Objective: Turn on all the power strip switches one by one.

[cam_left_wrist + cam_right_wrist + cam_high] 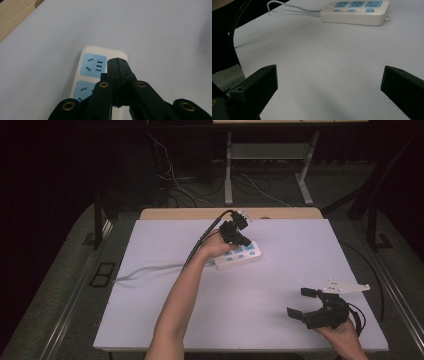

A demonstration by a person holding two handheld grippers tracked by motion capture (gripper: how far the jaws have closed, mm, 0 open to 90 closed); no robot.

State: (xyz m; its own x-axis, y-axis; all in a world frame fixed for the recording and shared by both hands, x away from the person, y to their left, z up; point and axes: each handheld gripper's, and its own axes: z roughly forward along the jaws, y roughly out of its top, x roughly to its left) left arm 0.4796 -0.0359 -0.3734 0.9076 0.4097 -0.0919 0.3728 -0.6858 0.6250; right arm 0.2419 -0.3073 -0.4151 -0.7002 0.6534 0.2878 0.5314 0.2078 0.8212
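White plastic power strip (239, 255) is seen lying flat on the pale table (280, 285), near the middle of the sheet and toward its far edge. Long axis is set slantwise in the high view: the cable end sits lower left, the free end upper right. A pale cable (145, 270) is trailed off from the strip's left end toward the table's left edge. Body is rounded at the corners; three light-blue socket faces are lined along the top, each with a blue button beside it. A small tab is seen on the free end in the right gripper view (355, 11). No brand or readable writing can be made out.

Left gripper (243, 240) is held right over the strip, jaws pressed together with nothing between them; in the left gripper view the tips are placed just past a blue socket (95, 63). Whether the tips touch the strip cannot be told.

Right gripper (301, 303) is held well apart from the strip, near the table's front right corner, jaws spread wide and empty.
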